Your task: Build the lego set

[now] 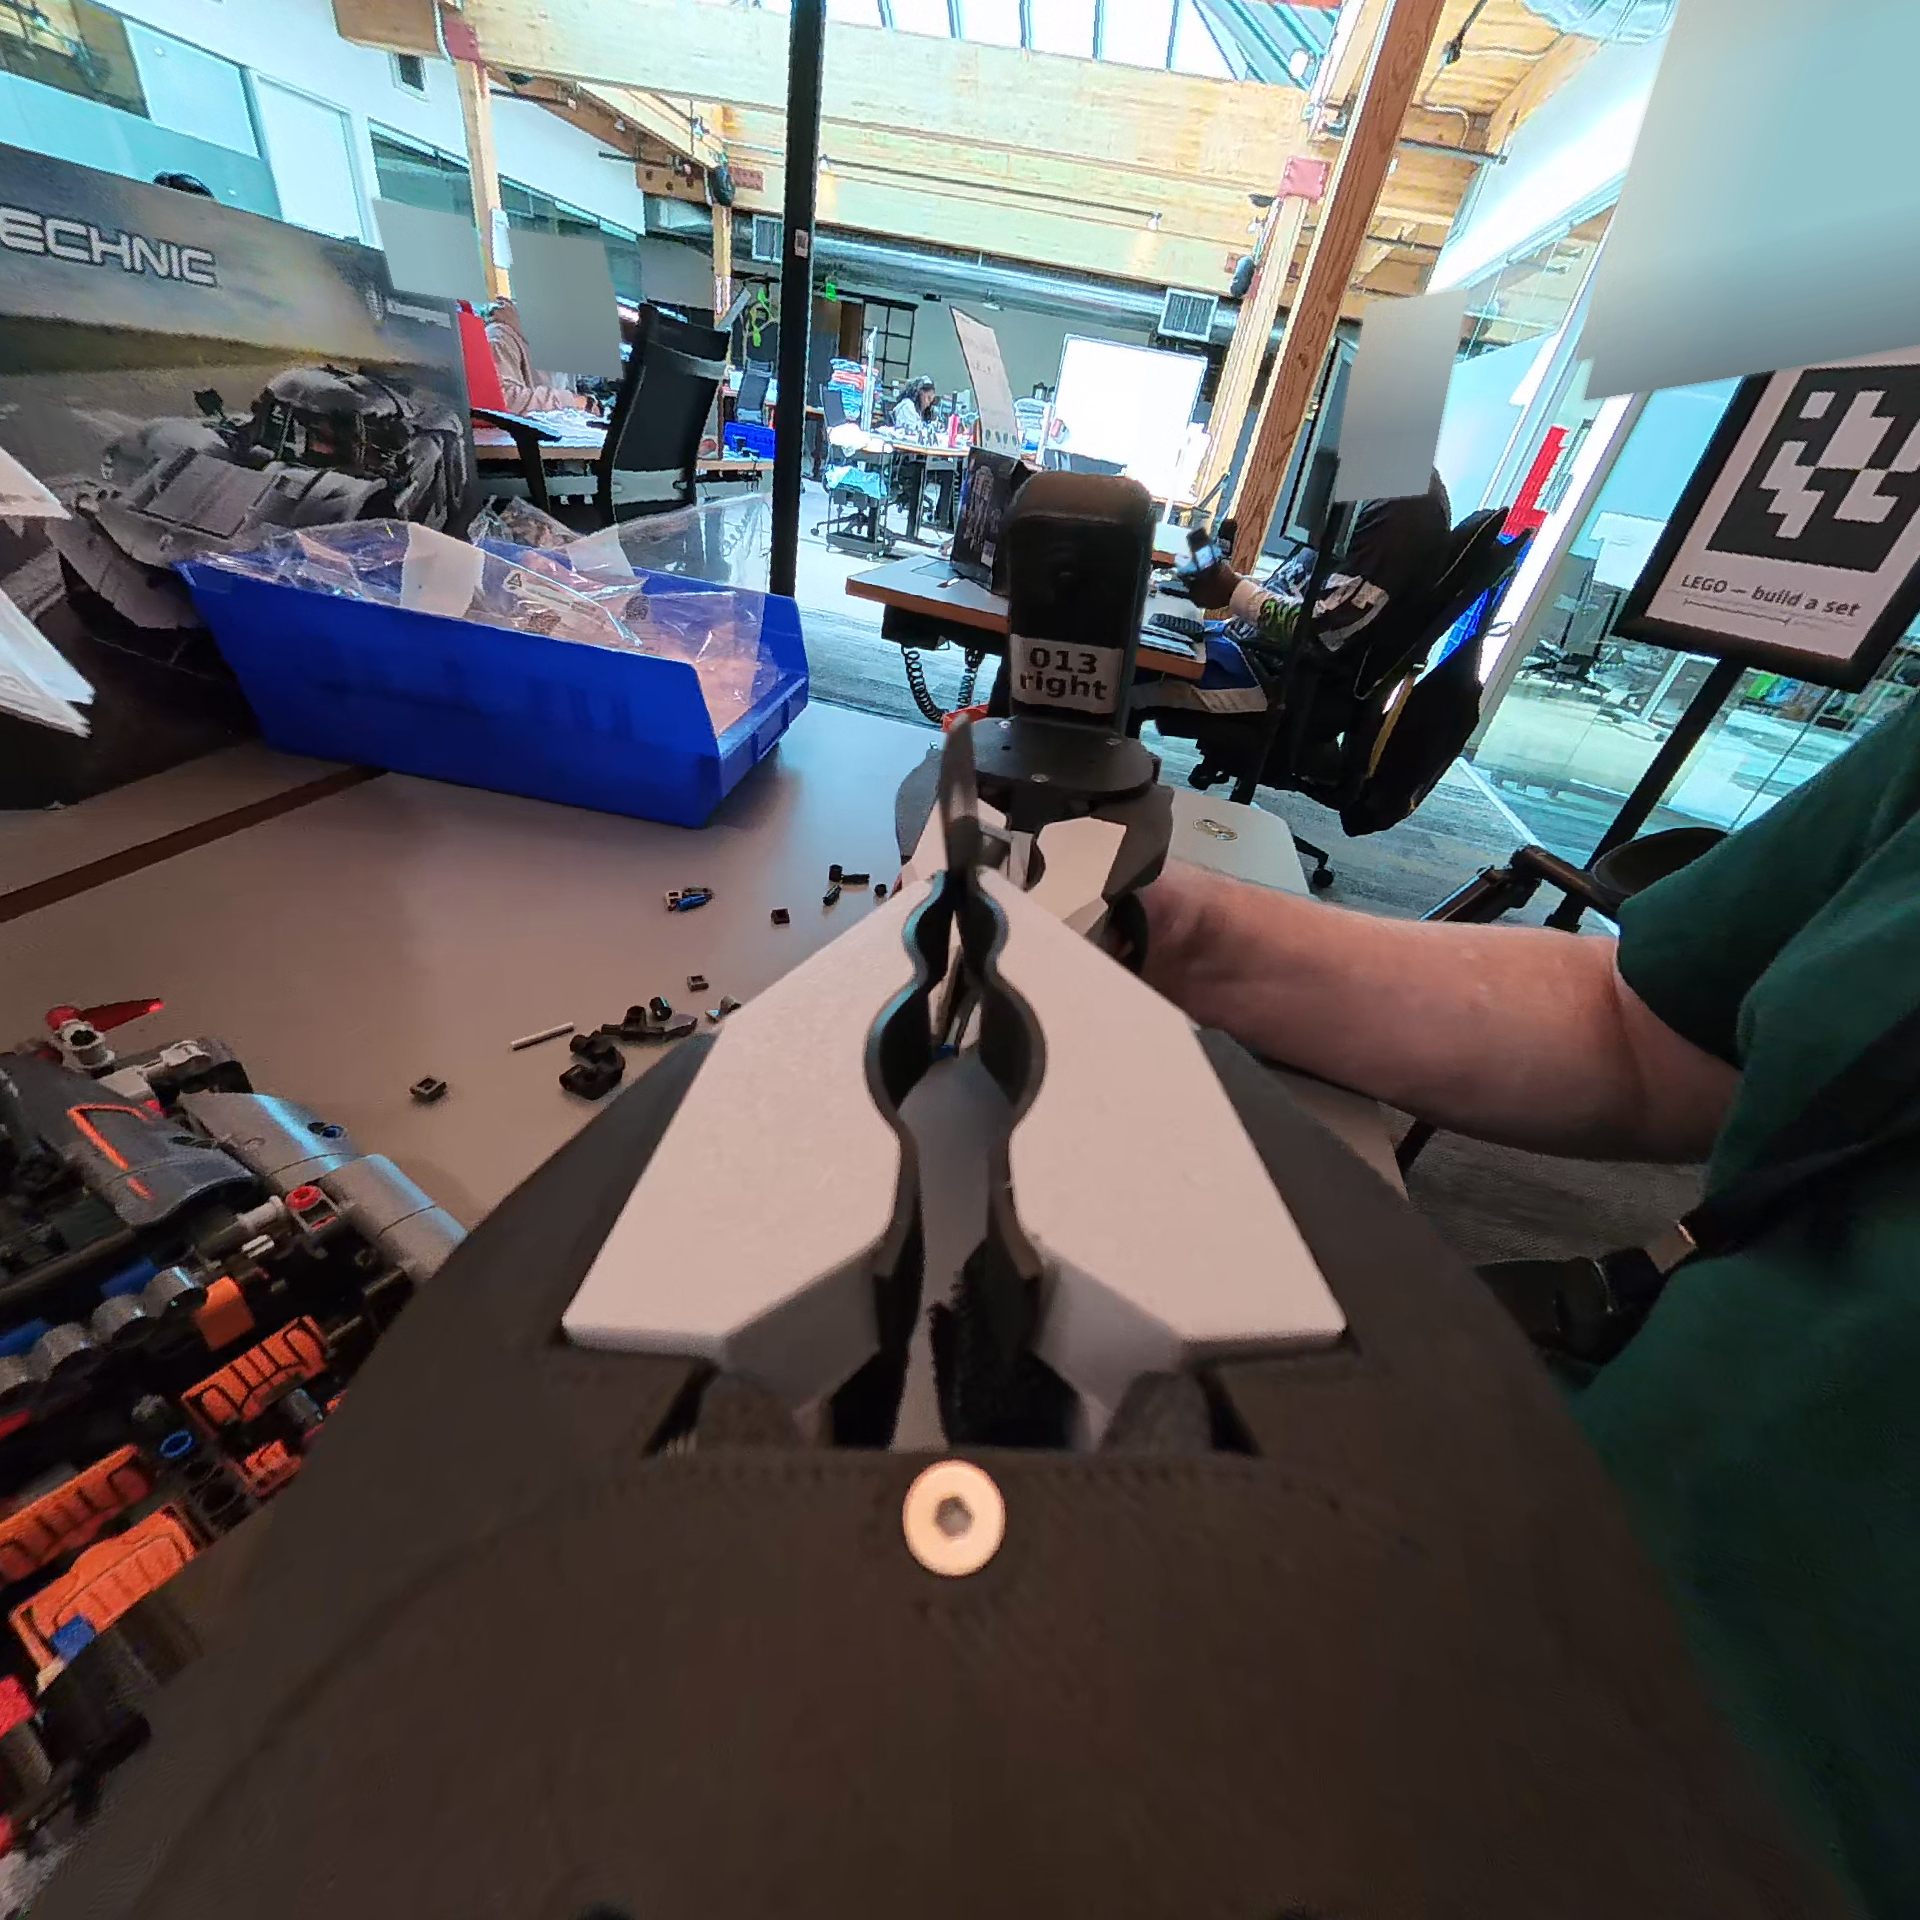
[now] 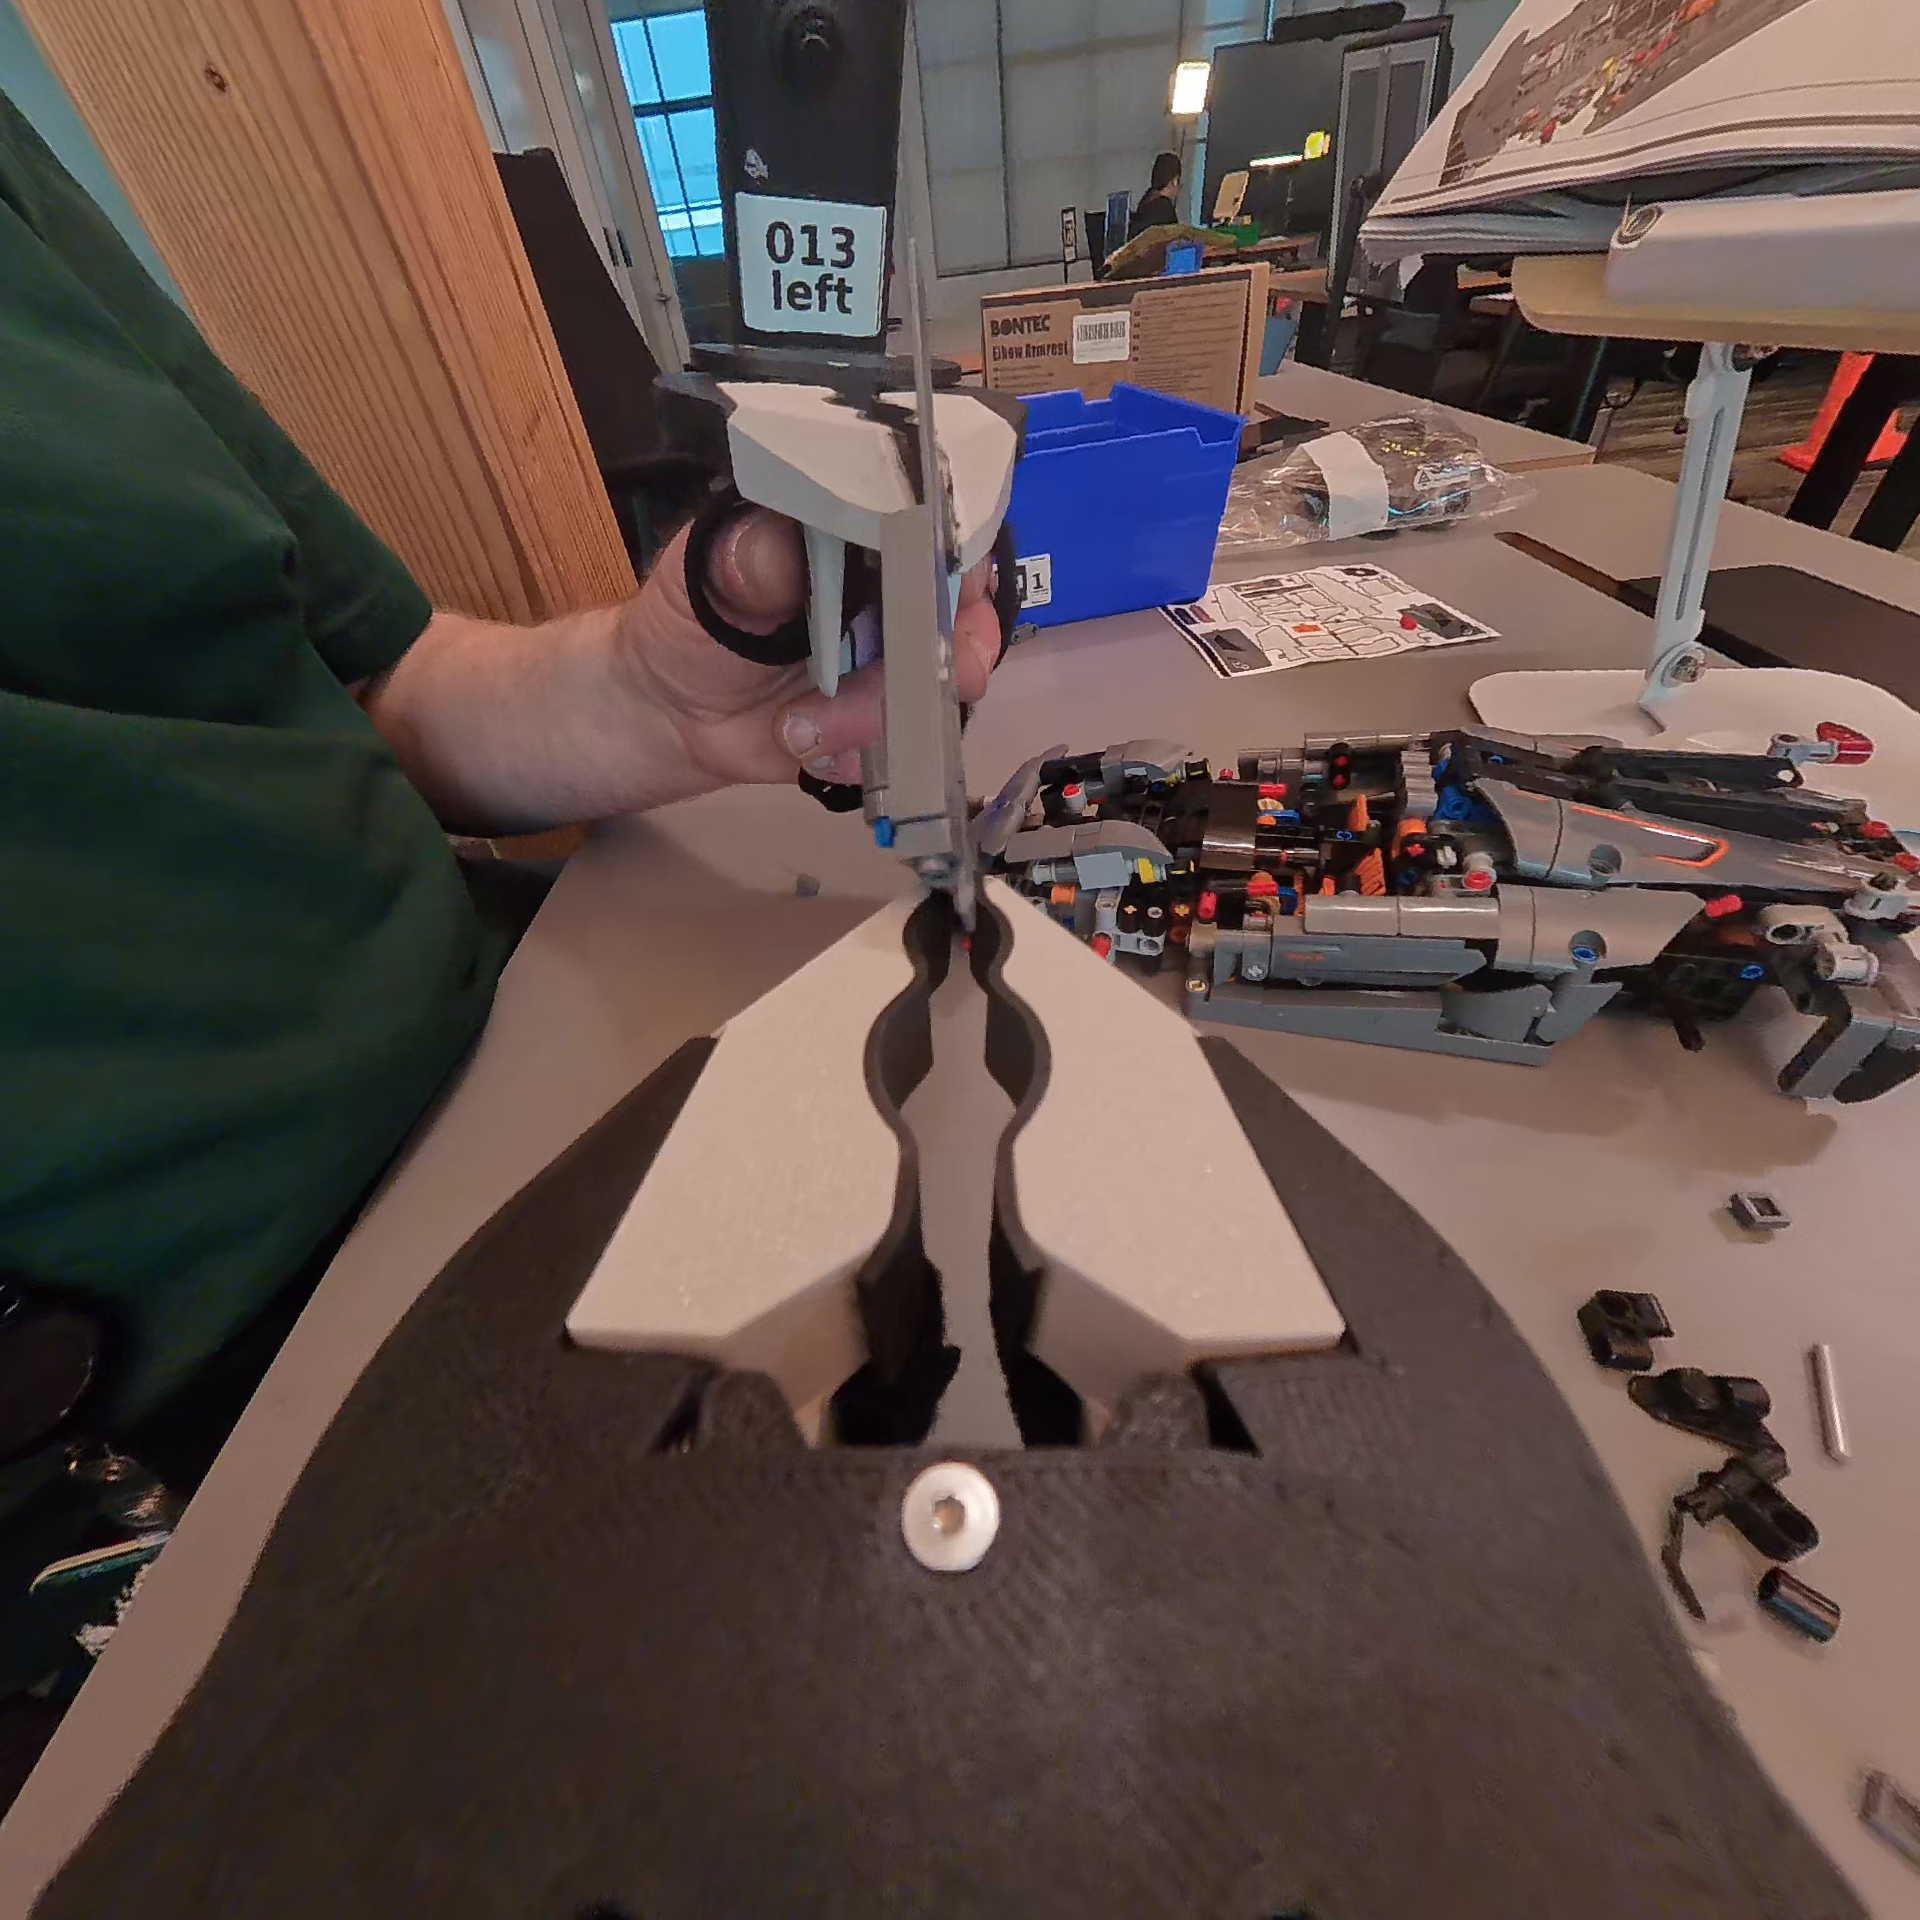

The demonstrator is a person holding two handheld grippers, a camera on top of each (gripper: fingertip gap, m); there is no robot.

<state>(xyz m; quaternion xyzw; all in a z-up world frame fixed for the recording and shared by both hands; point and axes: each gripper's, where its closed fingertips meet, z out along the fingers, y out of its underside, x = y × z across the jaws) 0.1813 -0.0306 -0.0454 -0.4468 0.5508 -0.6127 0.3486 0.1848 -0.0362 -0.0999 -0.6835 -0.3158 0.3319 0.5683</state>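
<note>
A long grey Lego sub-assembly [image 2: 914, 665] with a blue pin hangs between both grippers above the table's near edge. My left gripper [image 1: 961, 899] is shut on it, and its thin grey end [image 1: 957, 800] sticks out past the fingertips. The left gripper also shows in the right wrist view [image 2: 904, 457], clamped on the upper part. My right gripper [image 2: 951, 920] is shut on the sub-assembly's lower end. It shows in the left wrist view [image 1: 1023, 862] just beyond my left fingertips. The large grey, black and orange Lego model [image 2: 1507, 914] lies on the table [image 2: 1403, 1195], and it also shows in the left wrist view [image 1: 156, 1299].
Loose black parts [image 2: 1714, 1403] and a grey axle lie at right; they also show in the left wrist view [image 1: 613, 1049]. A blue bin [image 1: 499, 696] with plastic bags, the set's box [image 1: 208, 416], a sticker sheet [image 2: 1330, 618] and a booklet on a stand [image 2: 1662, 125] surround the work area. My right fingertips sit around 6 cm from my left ones.
</note>
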